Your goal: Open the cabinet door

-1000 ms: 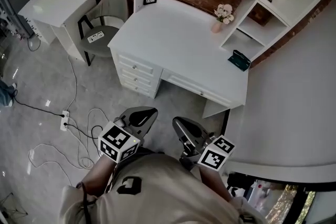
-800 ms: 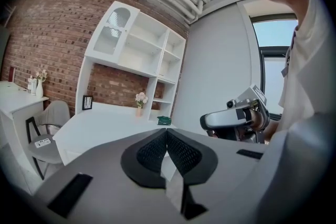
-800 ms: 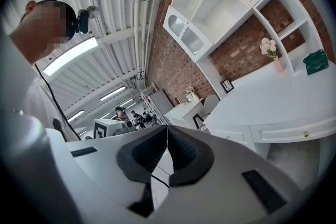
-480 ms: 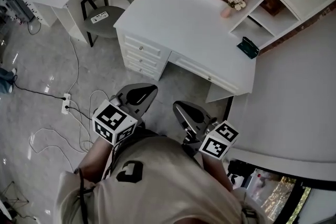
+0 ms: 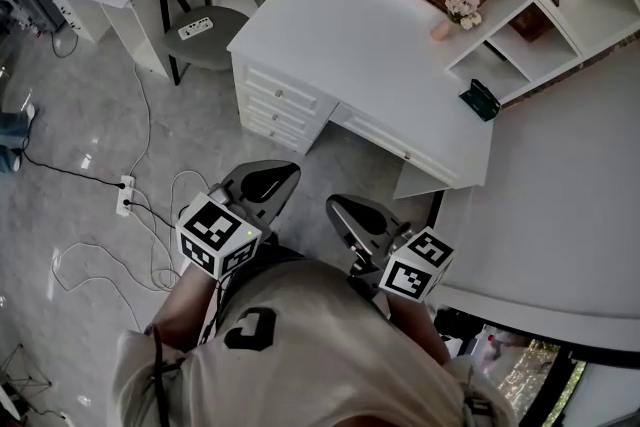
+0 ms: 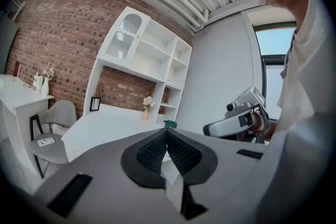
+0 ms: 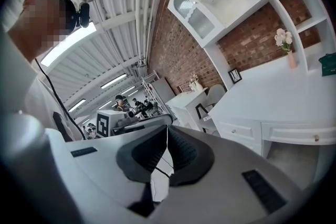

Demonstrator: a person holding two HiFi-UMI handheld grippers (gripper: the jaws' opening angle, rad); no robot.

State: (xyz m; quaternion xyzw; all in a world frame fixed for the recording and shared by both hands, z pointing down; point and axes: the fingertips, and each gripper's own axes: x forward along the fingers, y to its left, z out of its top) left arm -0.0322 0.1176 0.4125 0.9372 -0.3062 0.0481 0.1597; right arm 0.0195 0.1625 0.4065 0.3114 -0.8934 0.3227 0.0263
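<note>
Both sets of jaws pressed together, empty; left gripper beside right gripper (white desk well ahead)

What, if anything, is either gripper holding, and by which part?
Nothing is held. The left gripper and the right gripper both have their jaws shut with nothing between them.

Cabinet door, white with an arched glass pane, is pictured closed and flush in the top outer corner of the shelf unit, well ahead of and above the left gripper and right gripper, touched by neither.
</note>
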